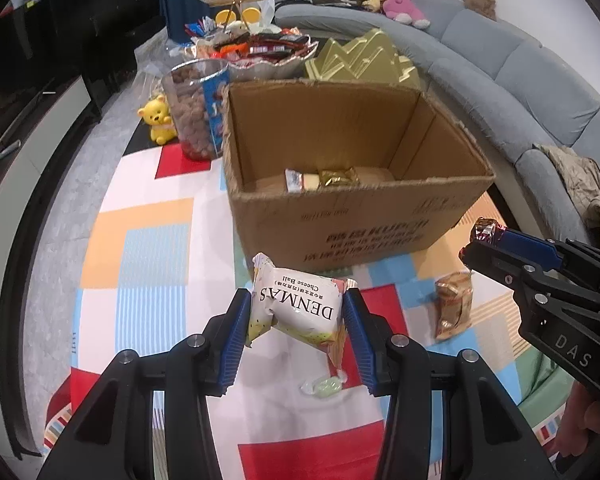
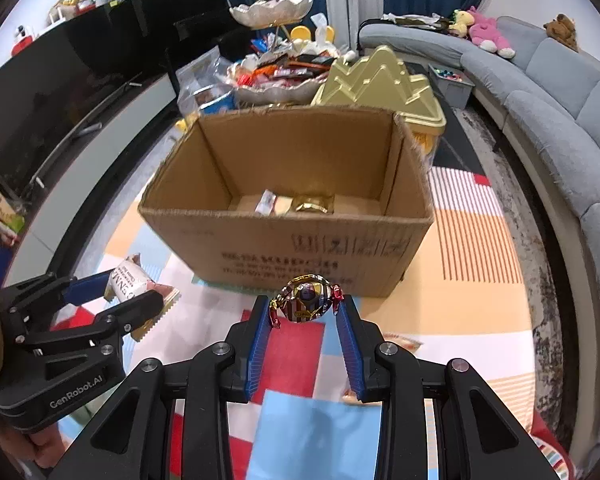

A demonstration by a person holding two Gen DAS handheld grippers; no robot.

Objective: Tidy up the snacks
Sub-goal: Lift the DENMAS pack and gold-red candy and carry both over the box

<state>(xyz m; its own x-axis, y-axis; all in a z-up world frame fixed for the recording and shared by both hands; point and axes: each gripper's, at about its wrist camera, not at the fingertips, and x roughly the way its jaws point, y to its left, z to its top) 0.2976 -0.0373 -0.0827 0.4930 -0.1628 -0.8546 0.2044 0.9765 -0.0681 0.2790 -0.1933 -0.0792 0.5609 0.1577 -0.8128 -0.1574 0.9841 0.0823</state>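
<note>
Room: living room, with a grey sofa (image 1: 512,68) curving along the far side and a colourful patchwork mat (image 1: 148,240) under everything.
Left wrist view: our left gripper (image 1: 298,312) is closed on a white DENMAS cheese ball packet (image 1: 296,308), pinched by its two short ends and lifted off the mat, just short of the cardboard box (image 1: 340,208).
Why held so: we judge it is poised to go over the near wall; a few snacks already lie inside.
Loose snacks: a gold packet (image 1: 452,304) and a pale green candy (image 1: 324,386) lie on the mat.
Right wrist view: our right gripper (image 2: 306,304) is clamped on a foil-wrapped candy (image 2: 306,298), also before the box.
Behind: heaped snack trays (image 2: 276,80).
</note>
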